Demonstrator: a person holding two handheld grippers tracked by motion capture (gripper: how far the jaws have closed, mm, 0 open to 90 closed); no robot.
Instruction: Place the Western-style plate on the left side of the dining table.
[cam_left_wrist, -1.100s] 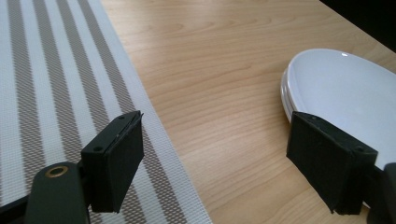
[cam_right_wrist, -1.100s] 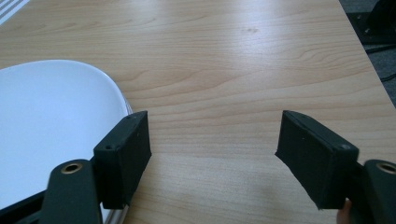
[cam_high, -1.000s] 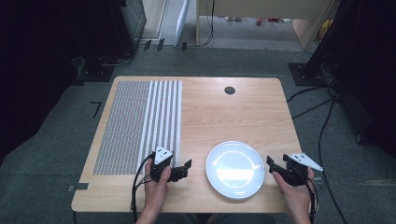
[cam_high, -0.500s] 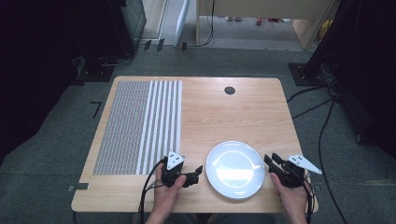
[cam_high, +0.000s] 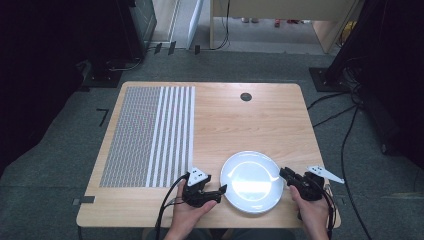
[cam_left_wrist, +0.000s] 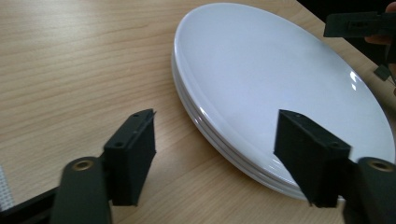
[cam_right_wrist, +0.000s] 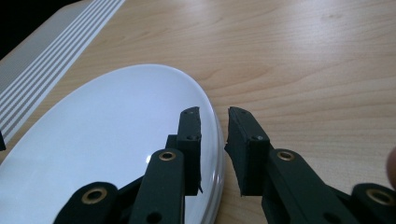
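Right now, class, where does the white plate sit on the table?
In the high view the white plate lies near the table's front edge, between the left gripper and the right gripper.

The left gripper (cam_high: 220, 190) now sits closer to the white plate (cam_high: 252, 181) than a second ago, its tips just beside the left rim; its jaws have just been closing, the rim lying between them untouched. The right gripper (cam_high: 283, 172) has just narrowed its jaws across the plate's right rim, a gap remaining.
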